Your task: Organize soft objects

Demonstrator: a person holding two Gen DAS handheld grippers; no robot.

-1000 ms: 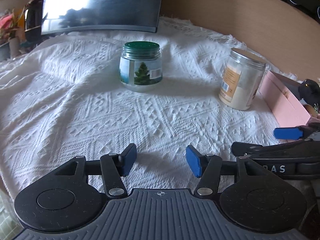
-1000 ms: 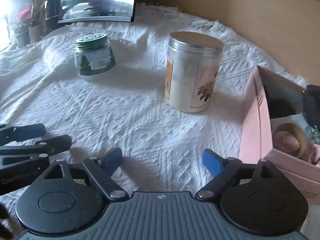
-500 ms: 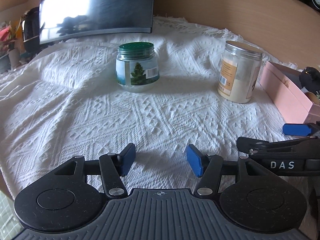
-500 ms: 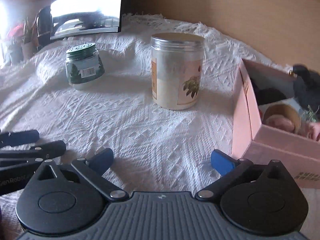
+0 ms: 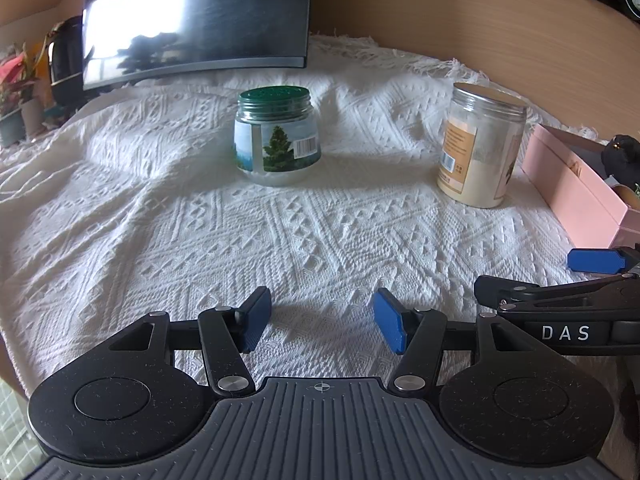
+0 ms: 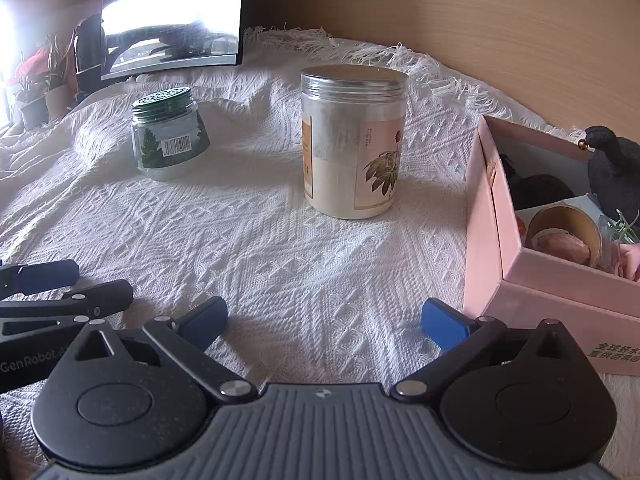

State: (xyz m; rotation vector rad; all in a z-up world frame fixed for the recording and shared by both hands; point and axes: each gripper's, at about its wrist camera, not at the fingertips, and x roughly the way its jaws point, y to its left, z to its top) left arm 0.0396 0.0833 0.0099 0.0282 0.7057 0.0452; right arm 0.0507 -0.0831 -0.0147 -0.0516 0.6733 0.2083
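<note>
A pink box (image 6: 484, 200) stands open at the right of the white knitted blanket (image 6: 280, 240). Inside it lie a black plush bird (image 6: 616, 172), a dark soft bundle (image 6: 540, 188), a tan ring (image 6: 568, 224) and pink soft pieces (image 6: 560, 244). My right gripper (image 6: 324, 320) is open wide over bare blanket, just left of the box, nothing between its blue pads. My left gripper (image 5: 322, 320) is open too, empty, low over the blanket. In the left wrist view the box (image 5: 572, 192) and bird (image 5: 622, 156) sit at the far right.
A green-lidded glass jar (image 5: 278, 136) and a taller silver-lidded jar of pale powder (image 5: 480, 148) stand on the blanket ahead. A dark monitor (image 5: 196, 20) rises behind them, potted plants (image 5: 16, 92) far left, a wooden wall behind.
The right gripper's jaws have spread wider, and its view has turned so that more of the pink box's inside shows. The left gripper's opening is unchanged.
</note>
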